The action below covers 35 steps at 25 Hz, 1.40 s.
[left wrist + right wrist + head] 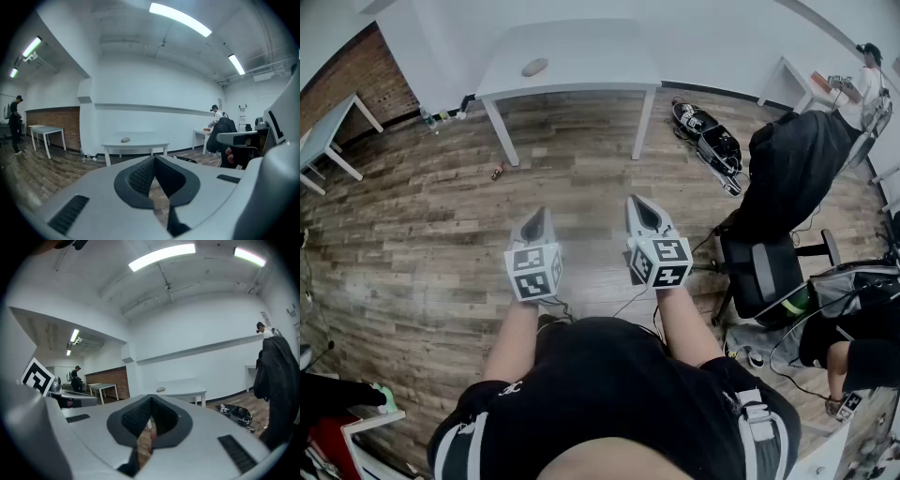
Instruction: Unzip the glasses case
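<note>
Near: the left tool and right tool were held side by side in front of the body, over the wood floor, pointing ahead and roughly level. Both had their jaws fully together with nothing between the pads, so both were empty.

Far: a white worktop stood well ahead by the wall. 1 small grey oval lay on it, left of centre and clear of the edges. I took it to be the glasses case. It was too small to make out the zip or puller.

Judgement: unzipping not begun; the step in hand was the approach. To do it well:
- Close on the worktop's near edge.
- Locate the puller first.
- Open 1 tool to pin the case body and pinch the tab with the other.
- Draw along the seam rather than upward, so the case does not slide.
</note>
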Motion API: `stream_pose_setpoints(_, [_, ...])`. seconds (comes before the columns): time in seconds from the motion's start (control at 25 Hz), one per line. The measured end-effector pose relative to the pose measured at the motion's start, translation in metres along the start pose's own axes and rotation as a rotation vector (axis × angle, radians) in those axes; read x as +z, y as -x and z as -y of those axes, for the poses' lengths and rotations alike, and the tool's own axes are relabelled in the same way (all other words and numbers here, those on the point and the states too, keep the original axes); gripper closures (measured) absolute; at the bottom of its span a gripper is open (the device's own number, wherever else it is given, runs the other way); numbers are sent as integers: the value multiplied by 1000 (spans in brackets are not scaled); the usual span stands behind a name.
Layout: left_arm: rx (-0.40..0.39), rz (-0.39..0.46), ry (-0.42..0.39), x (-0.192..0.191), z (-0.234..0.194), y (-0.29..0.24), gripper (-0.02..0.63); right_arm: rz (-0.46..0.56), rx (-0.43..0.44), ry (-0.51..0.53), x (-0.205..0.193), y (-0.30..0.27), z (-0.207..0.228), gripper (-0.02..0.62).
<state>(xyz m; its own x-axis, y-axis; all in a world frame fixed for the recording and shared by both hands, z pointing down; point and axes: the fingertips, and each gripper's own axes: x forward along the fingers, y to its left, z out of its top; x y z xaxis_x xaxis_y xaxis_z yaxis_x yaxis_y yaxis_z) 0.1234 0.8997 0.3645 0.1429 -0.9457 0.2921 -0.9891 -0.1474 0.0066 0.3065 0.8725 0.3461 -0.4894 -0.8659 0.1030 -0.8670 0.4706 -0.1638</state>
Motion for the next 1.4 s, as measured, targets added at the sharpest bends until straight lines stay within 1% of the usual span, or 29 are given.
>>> stream_pose_setpoints(0.16, [0,-12,2,-6,-7,7,603,4,-22,28,-4,7,-6,588])
stream_pose_setpoints(0.32, [2,-39,6,-18,-6,6,603,-11,-15,35,-14,11,-7,588])
stream_pose_setpoints(0.44, [-2,-46,-6,-16,0,1,603,-6,-14,-3,-15,11,-1,588])
stream_pose_setpoints(0.52, [7,-44,-19,-15,2,-1,603,37,-33,-46,-7,16,6,588])
stream_pose_setpoints(0.6, [23,-47,-29,-17,2,-3,603,74,-47,-62,3,24,9,588])
stream_pose_setpoints(0.76, [27,-55,-28,-19,8,-5,603,69,-34,-7,9,29,8,588])
stream_pose_setpoints(0.96, [25,-52,-35,-31,24,-6,603,39,-28,7,-12,34,16,588])
stream_pose_setpoints(1.04, [27,-59,-39,-25,27,-16,603,35,-24,8,-6,24,26,588])
stream_pose_setpoints(1.16, [40,-72,-51,-20,29,-24,603,47,-5,22,15,1,36,588])
stream_pose_setpoints(1.32, [55,-90,-62,-24,25,-25,603,106,25,49,51,-20,33,588])
stream_pose_setpoints(1.4, [56,-81,-73,-20,21,-30,603,122,33,52,59,-30,32,588])
